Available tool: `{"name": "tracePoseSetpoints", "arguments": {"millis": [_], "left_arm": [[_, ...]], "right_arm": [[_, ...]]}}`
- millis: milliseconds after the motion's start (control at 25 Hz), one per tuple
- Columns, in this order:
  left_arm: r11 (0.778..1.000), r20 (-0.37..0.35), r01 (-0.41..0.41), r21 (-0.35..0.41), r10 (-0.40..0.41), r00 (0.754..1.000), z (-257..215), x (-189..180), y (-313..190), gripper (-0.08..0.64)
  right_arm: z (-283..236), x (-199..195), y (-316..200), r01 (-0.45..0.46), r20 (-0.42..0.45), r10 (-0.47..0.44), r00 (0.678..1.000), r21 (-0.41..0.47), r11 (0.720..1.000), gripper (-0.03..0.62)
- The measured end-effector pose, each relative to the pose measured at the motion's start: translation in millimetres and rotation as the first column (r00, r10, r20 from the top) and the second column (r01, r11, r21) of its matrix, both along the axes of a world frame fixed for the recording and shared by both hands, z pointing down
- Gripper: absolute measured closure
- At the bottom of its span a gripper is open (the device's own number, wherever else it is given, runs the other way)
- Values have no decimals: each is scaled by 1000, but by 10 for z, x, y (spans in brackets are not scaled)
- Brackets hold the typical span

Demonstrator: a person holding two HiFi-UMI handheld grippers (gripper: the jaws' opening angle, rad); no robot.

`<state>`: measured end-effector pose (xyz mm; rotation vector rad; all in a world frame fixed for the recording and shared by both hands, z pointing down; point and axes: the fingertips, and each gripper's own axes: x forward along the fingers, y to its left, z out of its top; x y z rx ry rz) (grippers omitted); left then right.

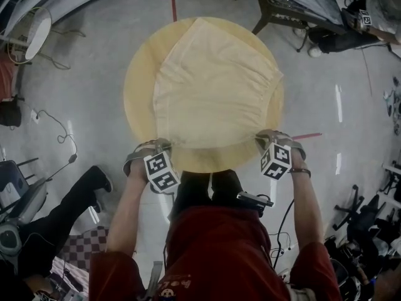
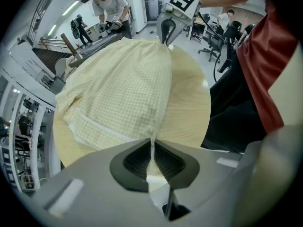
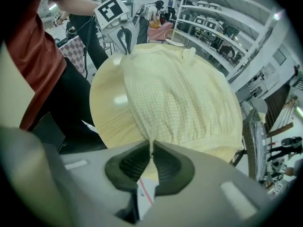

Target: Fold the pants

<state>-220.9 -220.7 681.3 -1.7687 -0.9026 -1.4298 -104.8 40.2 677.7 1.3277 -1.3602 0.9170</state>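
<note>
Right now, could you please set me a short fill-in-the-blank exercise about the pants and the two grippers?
1. The pale yellow pants lie spread on a ____ wooden table.
2. The jaws of the left gripper are ____ on the cloth's near edge.
3. The jaws of the right gripper pinch a corner of the ____.

Missing words: round; shut; pants.

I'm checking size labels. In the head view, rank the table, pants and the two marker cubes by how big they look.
1. table, its rim showing past the cloth
2. pants
3. left cube and right cube: they look alike, so unranked
</note>
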Motion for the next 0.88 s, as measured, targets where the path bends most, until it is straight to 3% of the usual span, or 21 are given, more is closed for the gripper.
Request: {"name": "tracePoseSetpoints", "arguments": {"millis": [160,280,880], "left_arm": [[1000,-29,6,-3,-6,1000,-73,5,42,529],[1000,-89,8,-4,-8,996,-255,97,35,529],[997,-302,-61,39,70,951,-970,997,-400,529]], "right_arm": [[-78,18,28,-30,-28,31,999,26,999,572],[-189,28,26,-54,-51,57,997,50,997,574],[-798,391,-225,-190,-158,211,965,135,972,574]]}}
